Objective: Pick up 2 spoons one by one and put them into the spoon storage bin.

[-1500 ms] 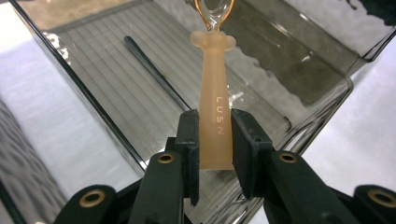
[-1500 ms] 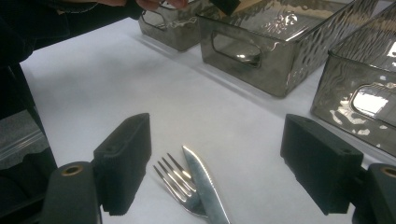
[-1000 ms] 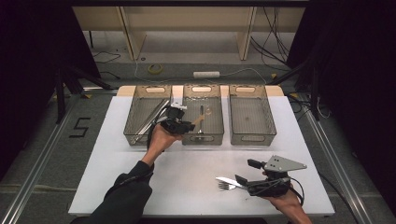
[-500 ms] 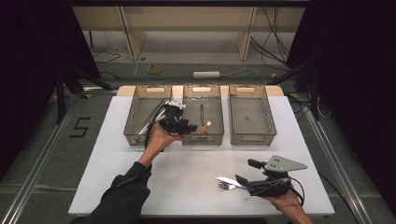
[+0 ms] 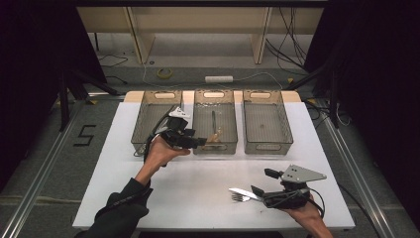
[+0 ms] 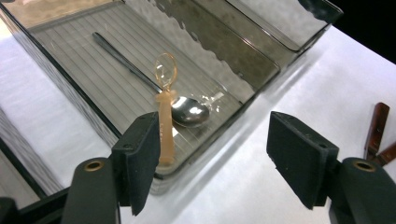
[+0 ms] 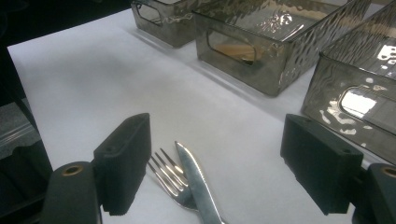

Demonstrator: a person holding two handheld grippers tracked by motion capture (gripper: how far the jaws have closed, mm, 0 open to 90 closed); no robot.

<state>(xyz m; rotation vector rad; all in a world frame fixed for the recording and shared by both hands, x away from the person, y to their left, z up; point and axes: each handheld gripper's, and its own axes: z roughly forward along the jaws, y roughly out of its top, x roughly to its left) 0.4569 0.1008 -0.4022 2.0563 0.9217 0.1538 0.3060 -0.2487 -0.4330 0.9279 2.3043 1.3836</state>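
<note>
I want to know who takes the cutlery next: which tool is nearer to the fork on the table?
Right. The right tool hovers open just over the fork, jaws either side. The left tool is far off, at the middle bin.

Amber spoon [image 6: 164, 122] in smoky tray [image 6: 70, 88]

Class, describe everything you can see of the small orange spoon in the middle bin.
The orange spoon looks like translucent plastic, with a ring-shaped end and a straight ridged handle. It lies in the middle bin near its front wall, across the bowl of a metal spoon. The open left gripper is not holding it.
</note>
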